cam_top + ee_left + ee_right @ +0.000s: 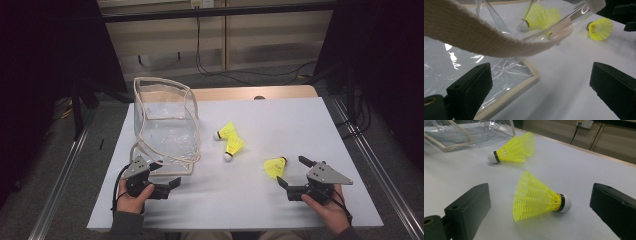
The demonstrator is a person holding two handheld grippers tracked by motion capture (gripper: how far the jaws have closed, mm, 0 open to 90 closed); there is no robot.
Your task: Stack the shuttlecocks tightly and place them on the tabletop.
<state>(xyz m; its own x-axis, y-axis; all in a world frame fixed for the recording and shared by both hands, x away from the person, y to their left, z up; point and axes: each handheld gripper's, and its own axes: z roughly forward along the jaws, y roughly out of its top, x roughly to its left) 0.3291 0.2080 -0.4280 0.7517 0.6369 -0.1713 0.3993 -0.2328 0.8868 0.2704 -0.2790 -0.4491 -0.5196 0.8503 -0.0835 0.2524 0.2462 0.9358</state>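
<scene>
A clear plastic bag (165, 125) with beige trim stands open at the table's left. Two yellow shuttlecocks (226, 132) (233, 147) lie side by side at mid-table, and a third shuttlecock (275, 166) lies nearer the front right. My left gripper (166, 173) is open at the bag's front corner. In the left gripper view the bag's trimmed corner (524, 80) lies between the spread jaws, with a beige strap (486, 42) hanging across above. My right gripper (293, 171) is open just right of the third shuttlecock (536, 196), which lies on its side between the jaws, untouched.
The white table top (280, 120) ends at a wooden strip at the back. Metal rails run along both sides. Cables trail on the floor behind. The pair of shuttlecocks (514, 151) lies beyond the near one, with the bag (461, 132) farther left.
</scene>
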